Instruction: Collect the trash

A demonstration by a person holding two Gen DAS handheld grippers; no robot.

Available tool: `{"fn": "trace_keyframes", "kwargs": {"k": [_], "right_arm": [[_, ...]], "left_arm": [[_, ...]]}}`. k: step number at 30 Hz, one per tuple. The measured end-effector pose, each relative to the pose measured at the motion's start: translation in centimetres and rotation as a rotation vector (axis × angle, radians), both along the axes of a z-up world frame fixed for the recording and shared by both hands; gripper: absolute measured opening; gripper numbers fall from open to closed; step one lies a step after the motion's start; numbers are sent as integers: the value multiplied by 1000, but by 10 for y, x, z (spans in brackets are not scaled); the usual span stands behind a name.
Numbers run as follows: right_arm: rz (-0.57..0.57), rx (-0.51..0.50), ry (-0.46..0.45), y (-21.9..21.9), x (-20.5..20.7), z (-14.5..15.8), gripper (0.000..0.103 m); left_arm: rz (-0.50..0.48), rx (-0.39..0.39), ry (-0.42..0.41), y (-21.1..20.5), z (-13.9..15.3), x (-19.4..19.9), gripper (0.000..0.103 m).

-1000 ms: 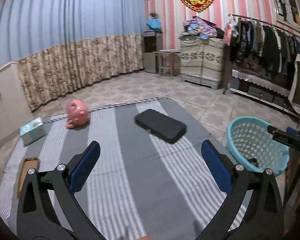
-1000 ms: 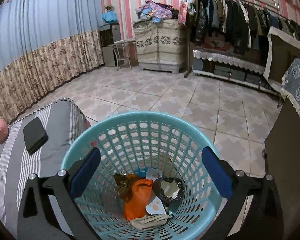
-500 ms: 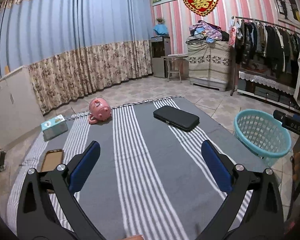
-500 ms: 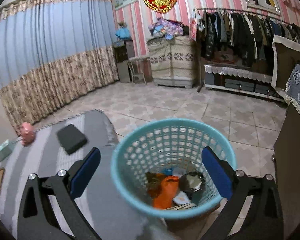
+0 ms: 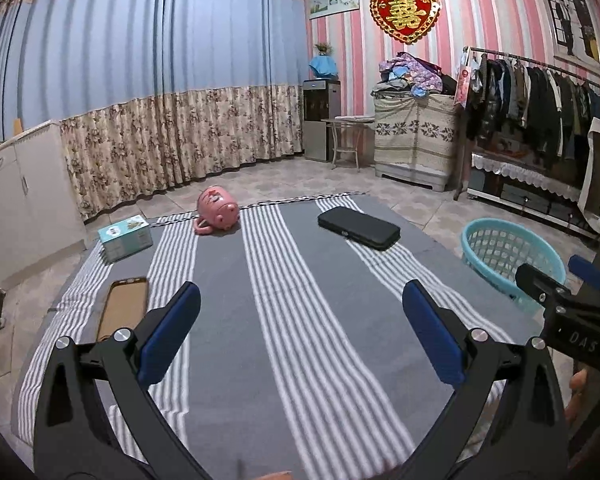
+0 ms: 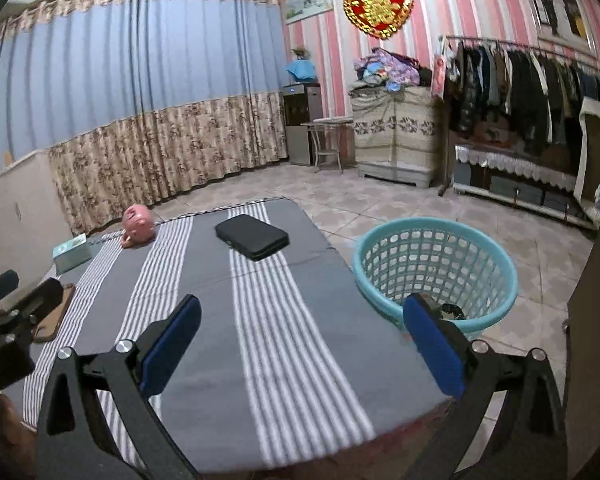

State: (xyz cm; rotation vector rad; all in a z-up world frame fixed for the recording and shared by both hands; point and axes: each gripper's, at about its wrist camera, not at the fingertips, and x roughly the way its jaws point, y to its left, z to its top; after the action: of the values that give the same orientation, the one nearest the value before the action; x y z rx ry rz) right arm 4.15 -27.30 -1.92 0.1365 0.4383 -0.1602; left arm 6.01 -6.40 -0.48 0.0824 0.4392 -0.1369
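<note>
A teal plastic basket [image 6: 436,264] stands on the floor at the table's right side; it also shows in the left wrist view [image 5: 512,256]. Only a dark scrap shows inside it at the near rim. My left gripper [image 5: 300,332] is open and empty above the near part of the grey striped tablecloth [image 5: 292,300]. My right gripper [image 6: 300,340] is open and empty above the table's near right part, left of the basket. The right gripper's body shows at the right edge of the left wrist view.
On the cloth lie a black case [image 5: 358,227], a pink piggy bank [image 5: 217,216], a teal tissue box [image 5: 125,238] and a brown phone-like case [image 5: 124,306]. White cabinets stand at left, a clothes rack [image 5: 540,92] at right, tiled floor beyond.
Both grippers have pulled back and risen from the basket and table. The right view has swung left from over the basket to the table. Both stay open.
</note>
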Motion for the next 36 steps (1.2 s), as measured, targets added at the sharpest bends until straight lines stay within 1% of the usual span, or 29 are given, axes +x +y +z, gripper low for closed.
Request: {"fn": "trace_keyframes", "kwargs": {"k": [4, 9, 16, 24, 28, 36], "right_arm": [[17, -35, -28, 18, -9, 7, 99], [44, -42, -36, 32, -14, 6, 99], [62, -49, -41, 37, -15, 1, 99], [80, -54, -51, 42, -15, -2, 99], [82, -62, -48, 45, -14, -5, 99], [91, -46, -44, 45, -14, -8, 99]], "left_arm": [[5, -14, -4, 16, -3, -7, 98], [12, -37, -6, 27, -4, -10, 98], [41, -47, -13, 40, -12, -12, 98], [31, -34, -19, 40, -21, -14, 98], [35, -34, -26, 41, -21, -15, 98], [49, -39, -33, 46, -23, -14, 98]]}}
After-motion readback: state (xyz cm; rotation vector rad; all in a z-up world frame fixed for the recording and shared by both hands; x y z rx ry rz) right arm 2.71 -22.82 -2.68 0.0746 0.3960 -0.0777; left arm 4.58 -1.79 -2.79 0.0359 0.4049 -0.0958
